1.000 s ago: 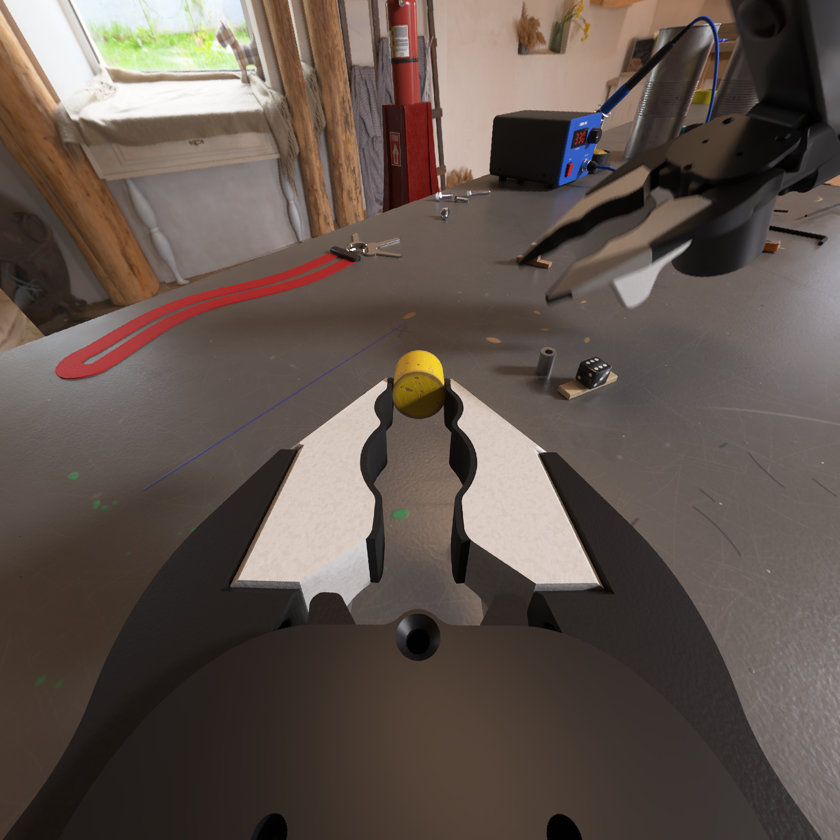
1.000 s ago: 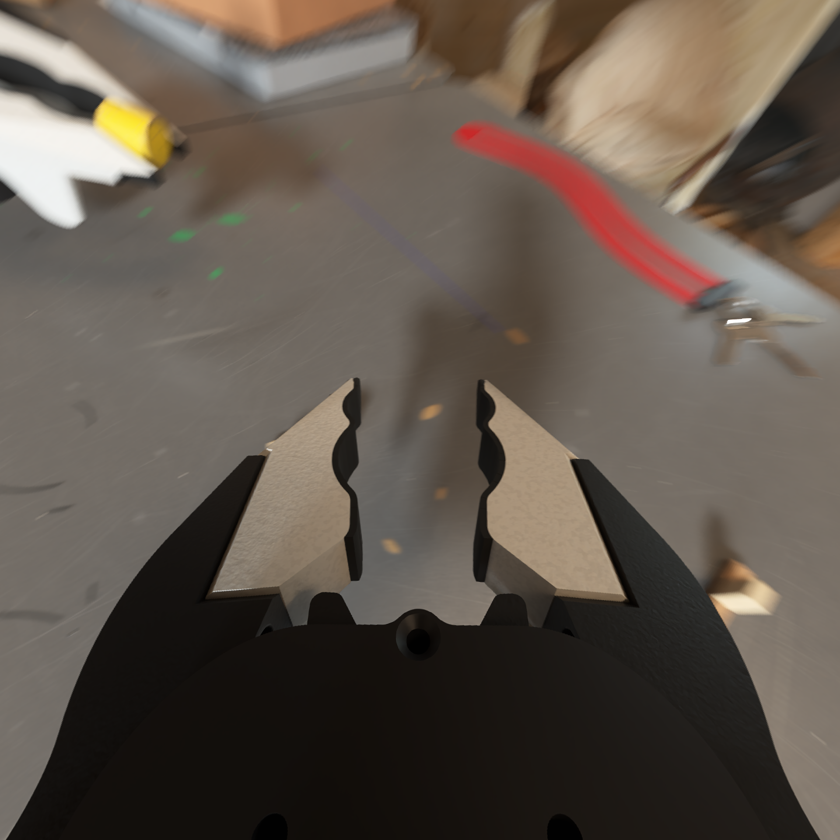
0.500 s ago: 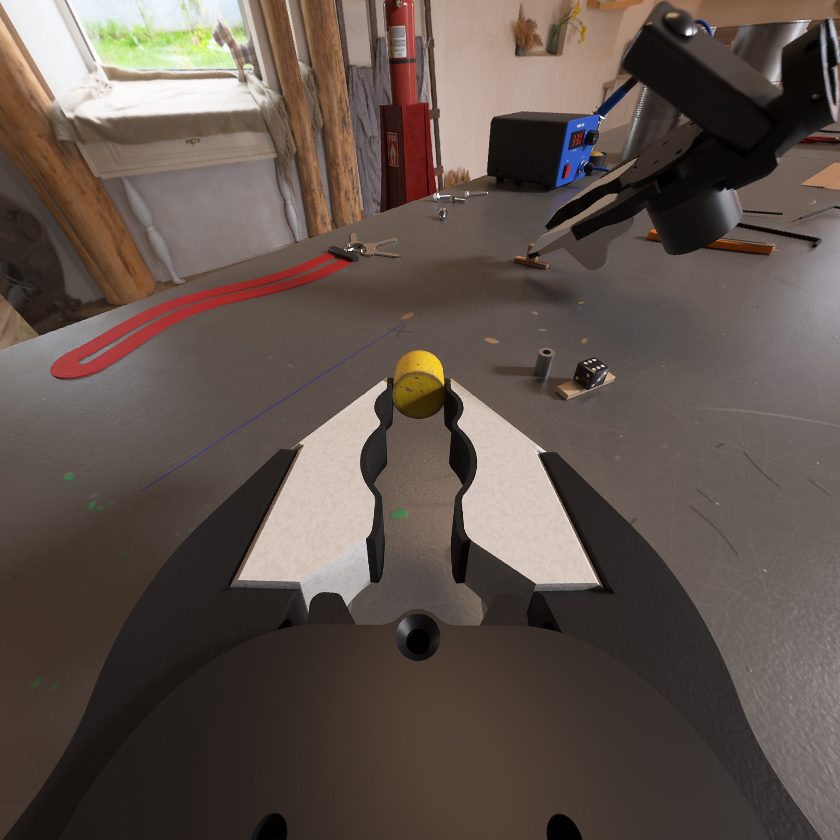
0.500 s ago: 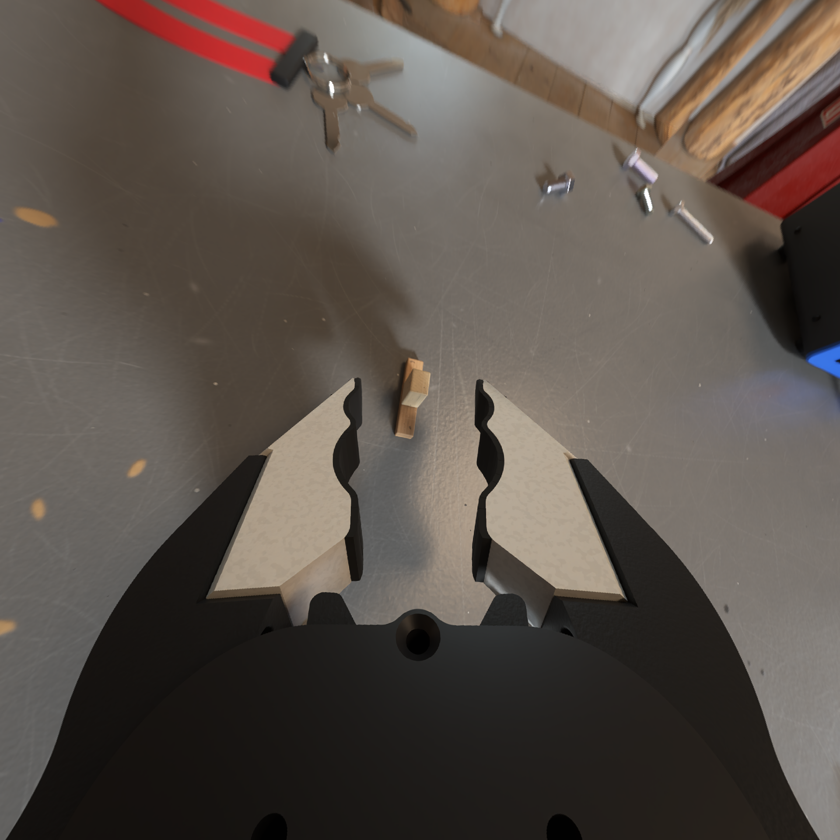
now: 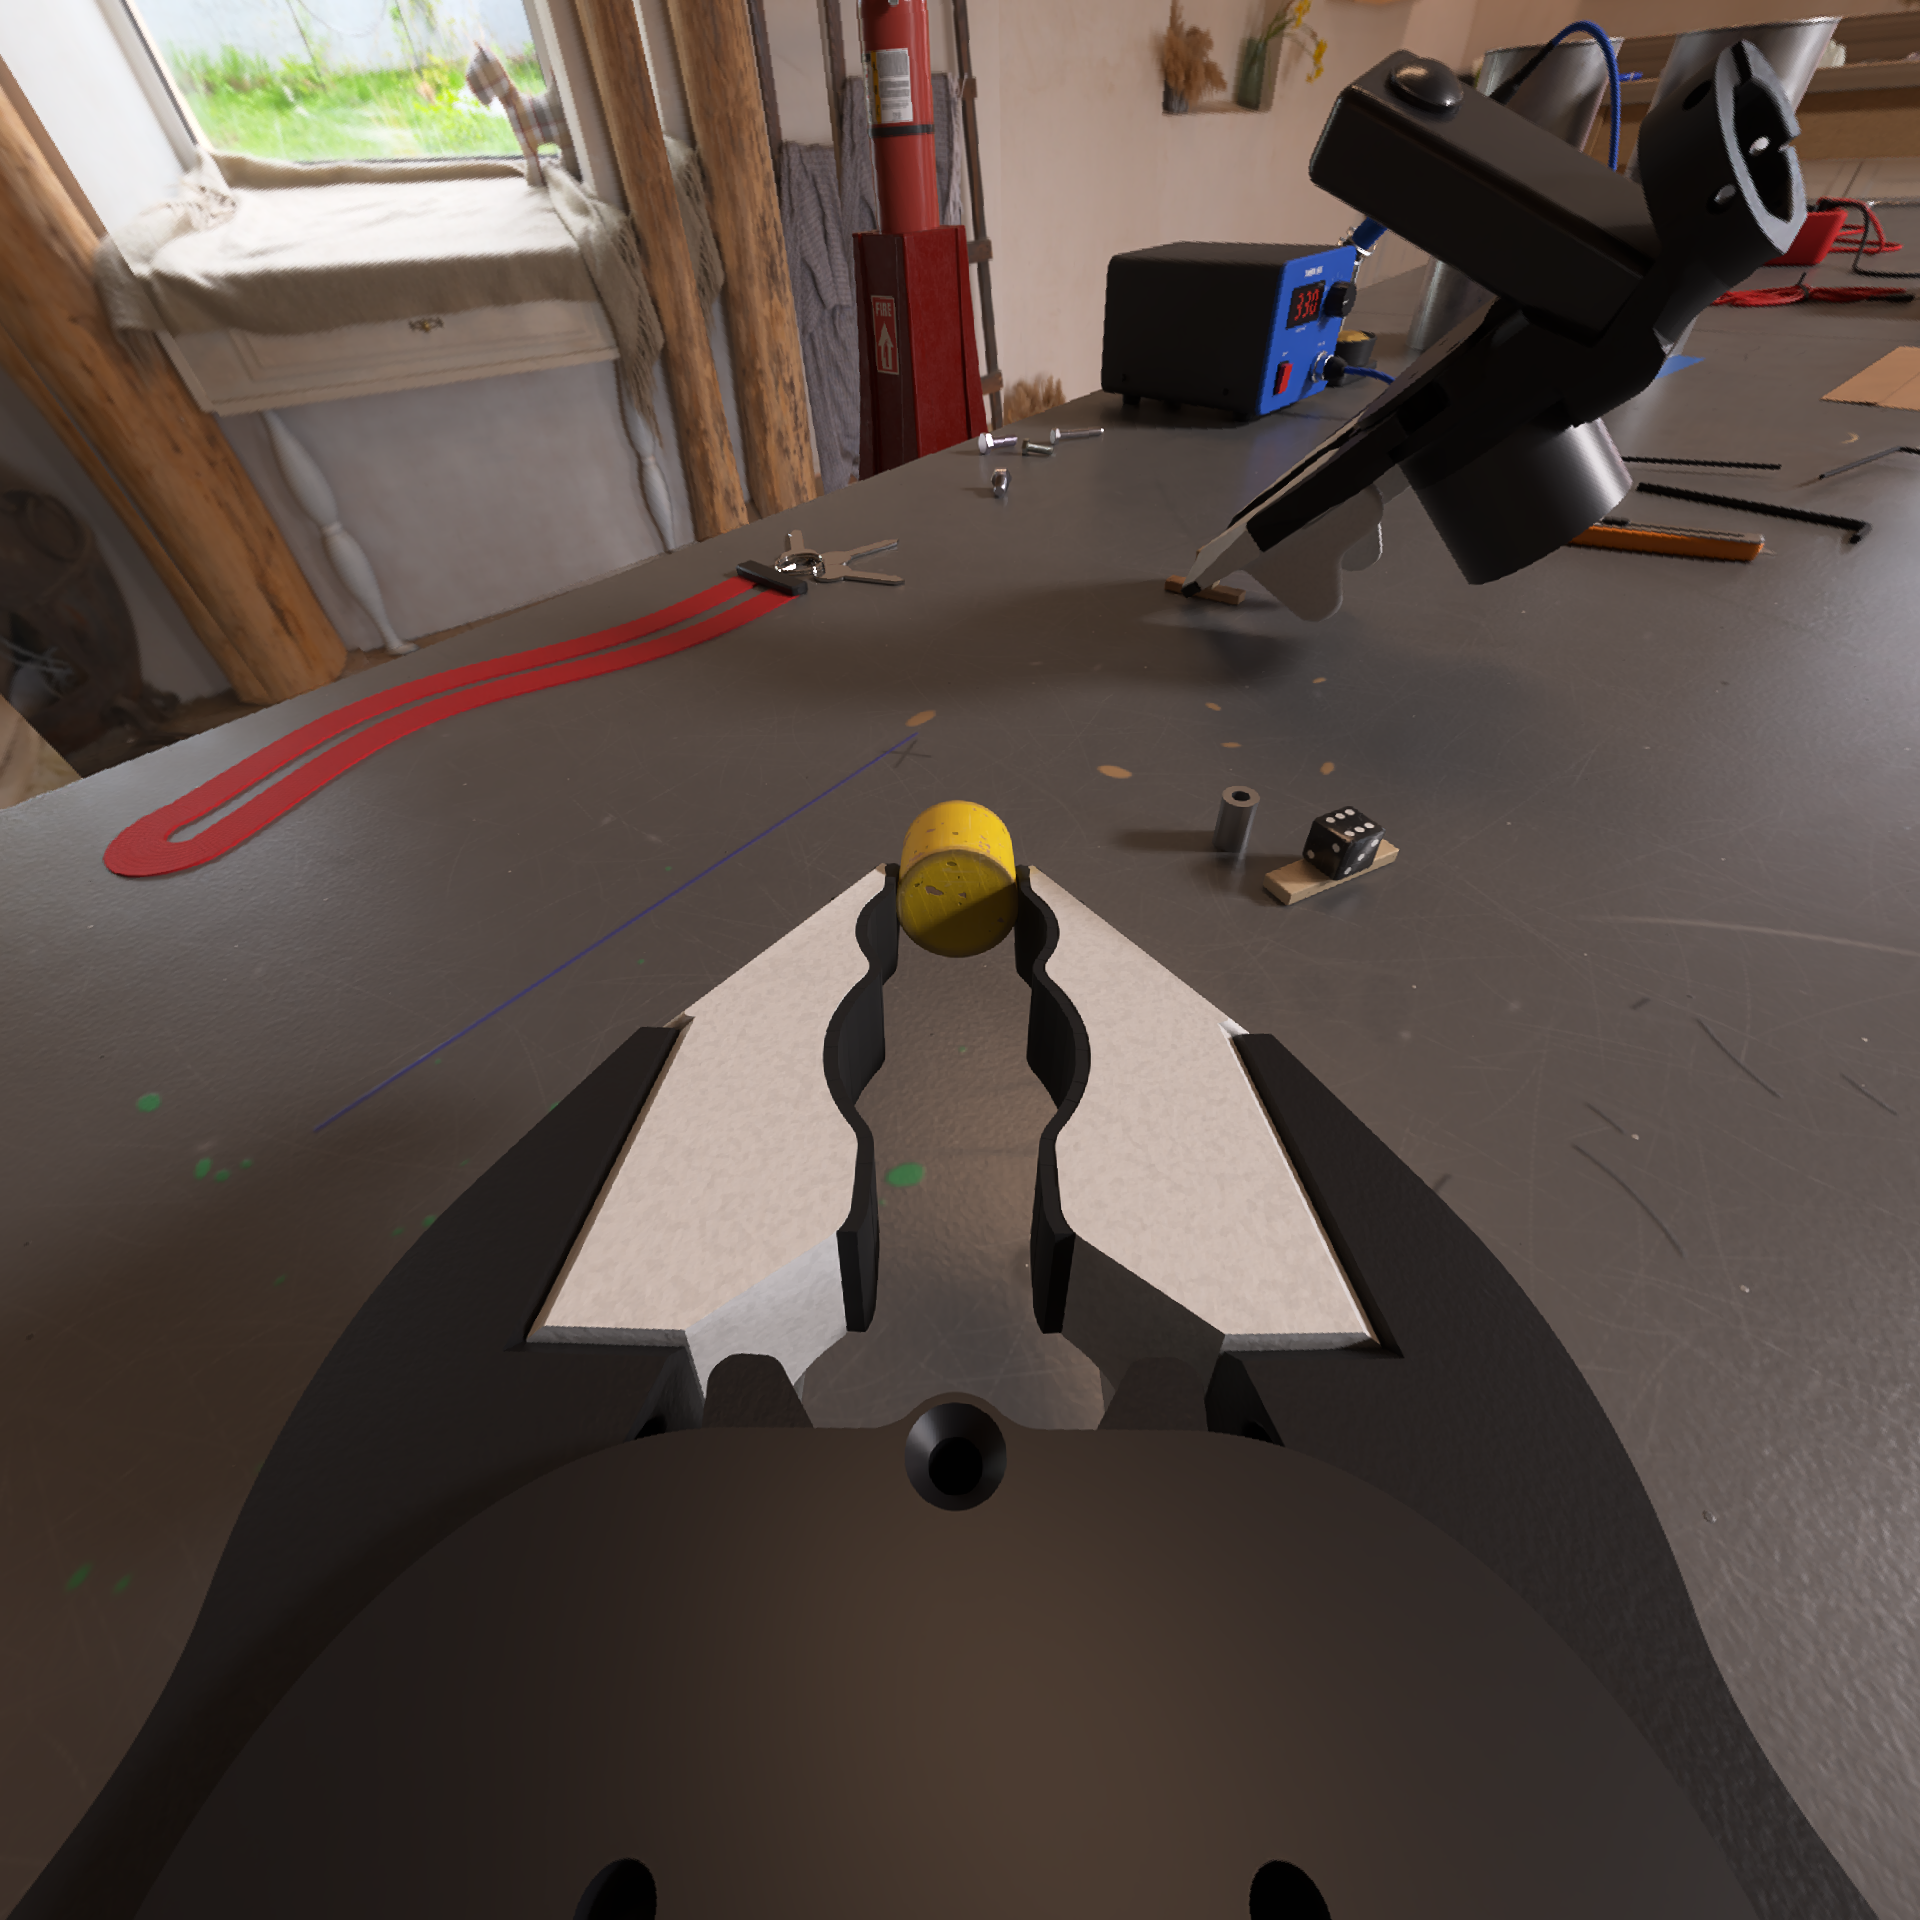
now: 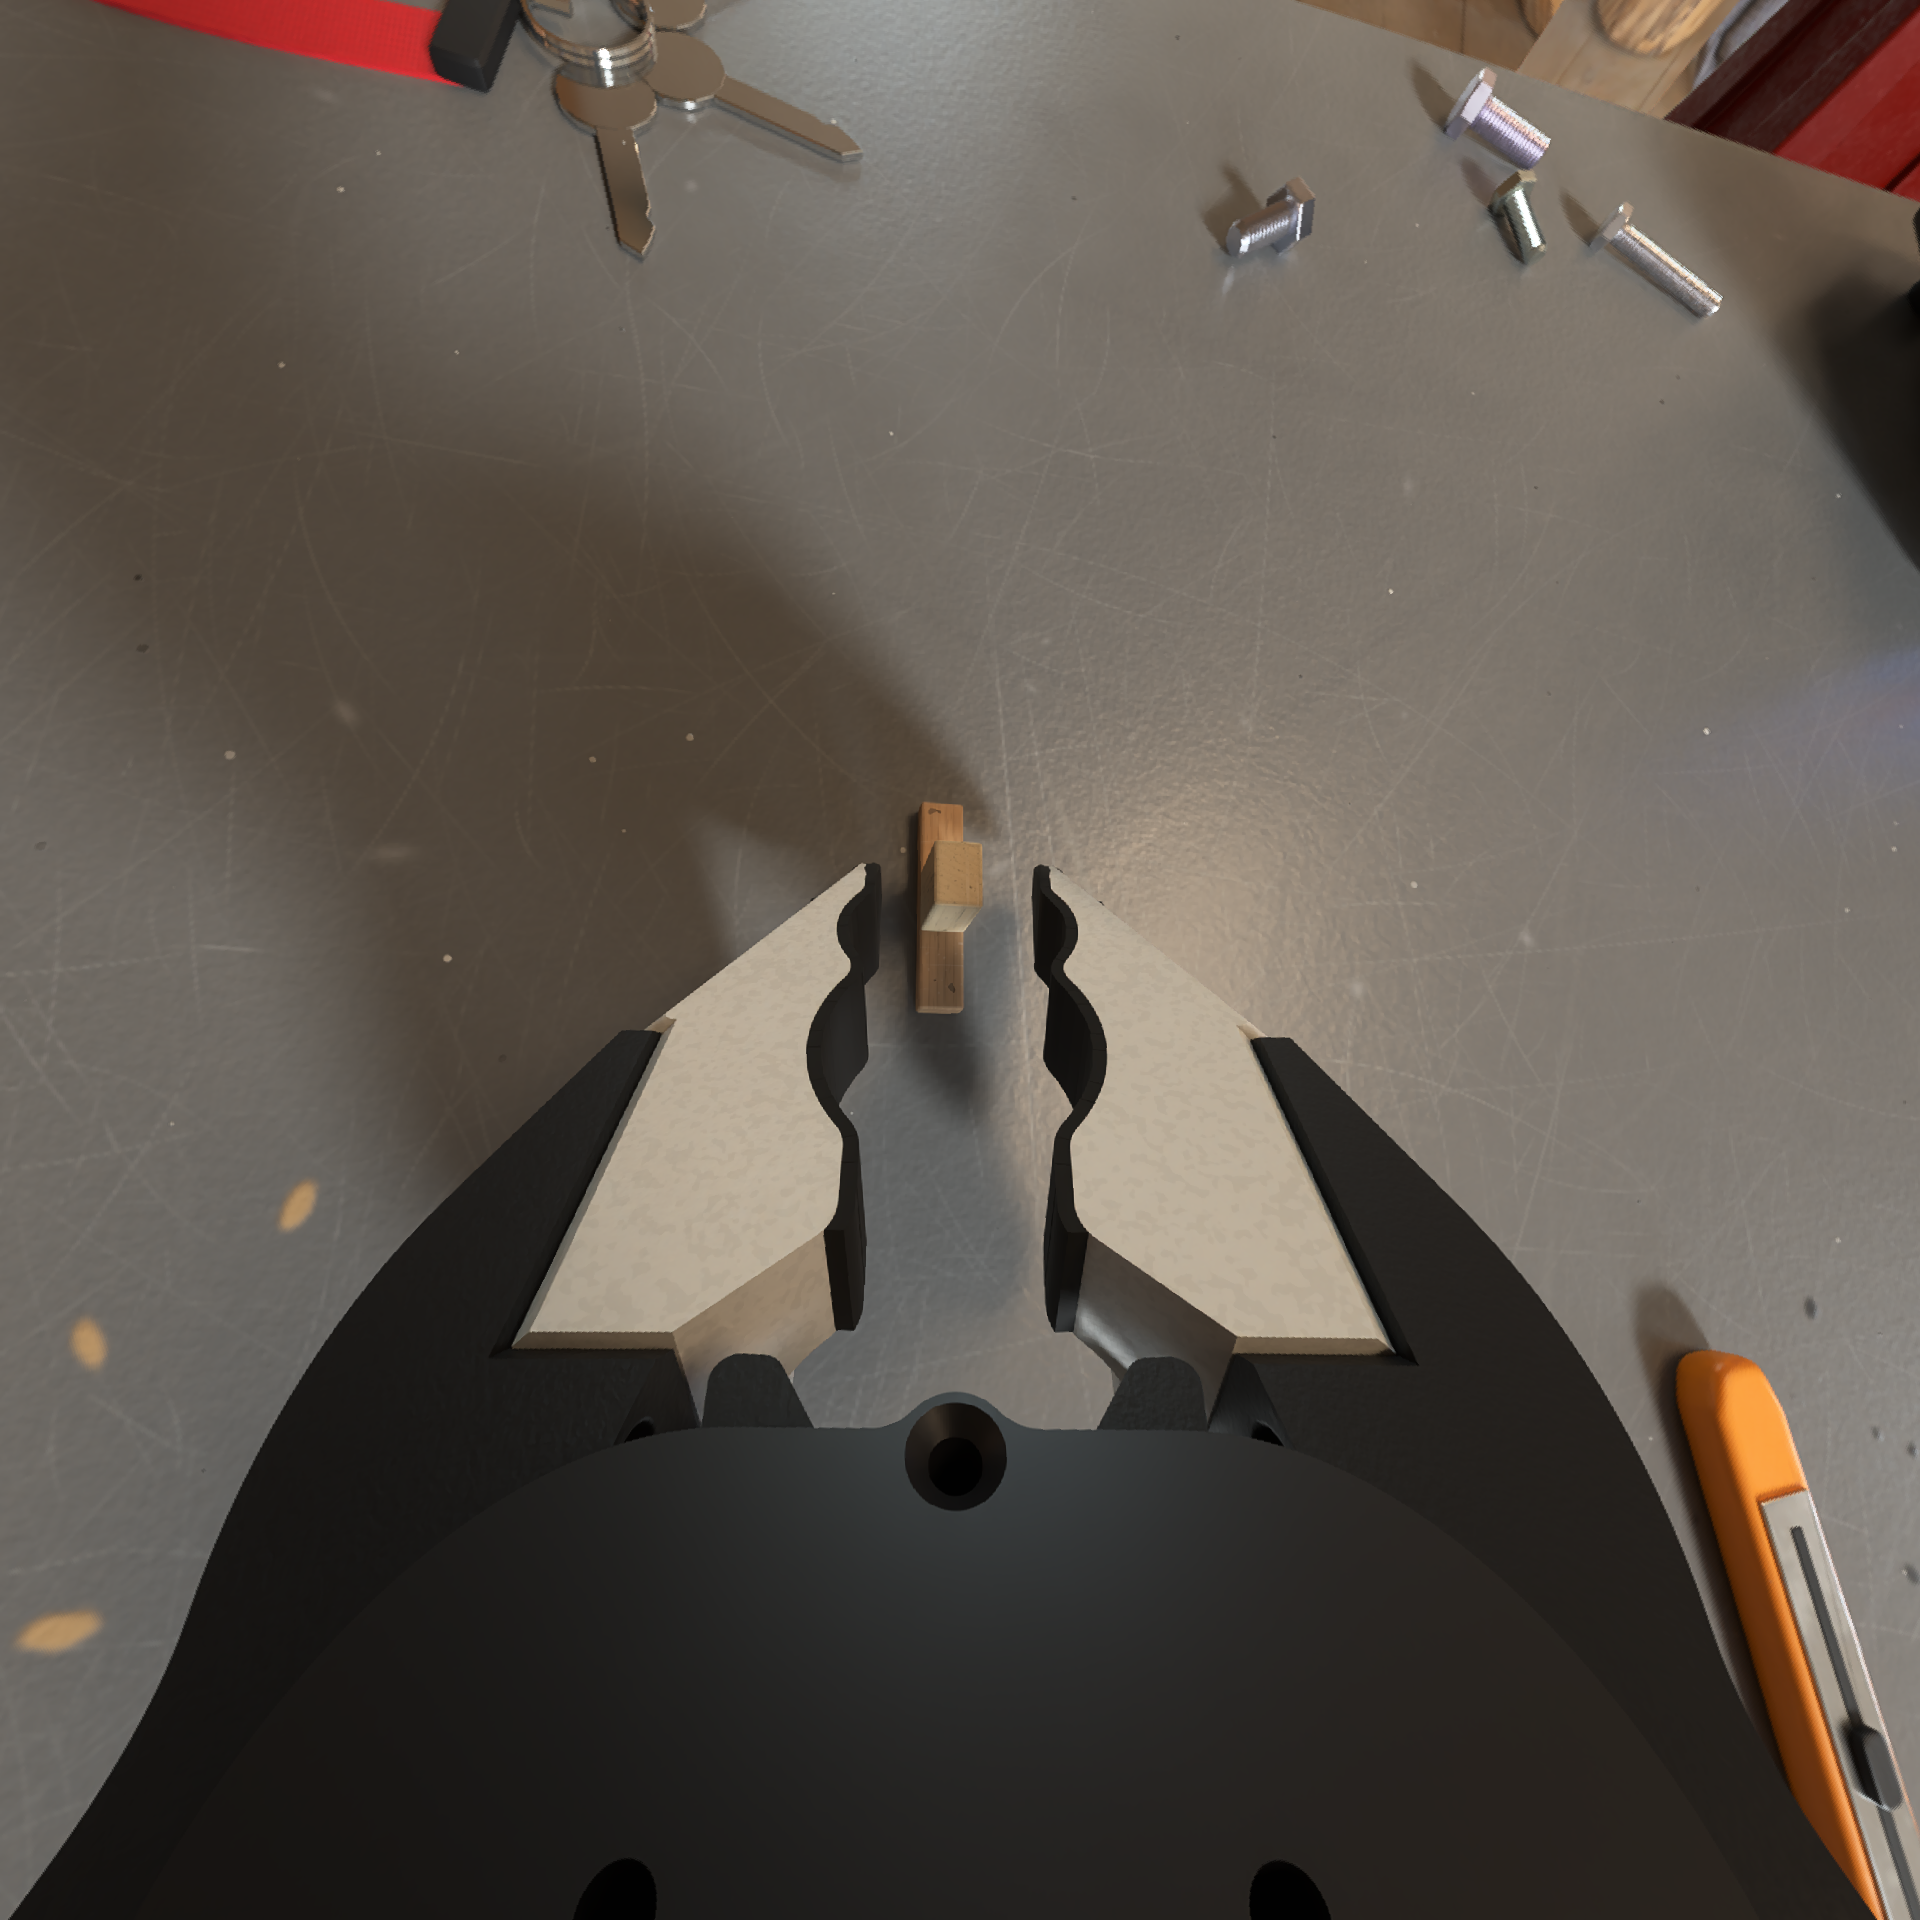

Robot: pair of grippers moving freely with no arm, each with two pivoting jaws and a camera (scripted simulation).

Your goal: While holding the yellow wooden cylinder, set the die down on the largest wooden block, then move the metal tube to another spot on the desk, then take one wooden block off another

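Note:
My left gripper (image 5: 956,883) is shut on the yellow wooden cylinder (image 5: 956,878), held above the grey desk. To its right the black die (image 5: 1342,840) rests on a flat wooden block (image 5: 1299,881), with the small metal tube (image 5: 1236,821) upright beside it. My right gripper (image 6: 956,883) is open, pointing down at the far desk, its fingertips either side of a small wooden cube (image 6: 954,878) stacked on a thin wooden strip (image 6: 940,966). The right gripper also shows in the left wrist view (image 5: 1262,571), low over that stack (image 5: 1210,592).
A red strap (image 5: 436,696) with keys (image 5: 831,561) lies at the left. Several bolts (image 6: 1507,177) lie at the far edge. An orange utility knife (image 6: 1787,1579) lies to the right. A black and blue soldering station (image 5: 1226,322) stands at the back.
My right gripper has swung from near the die to the far stack and come down, so its open fingers now flank the small cube. My left gripper keeps holding the cylinder.

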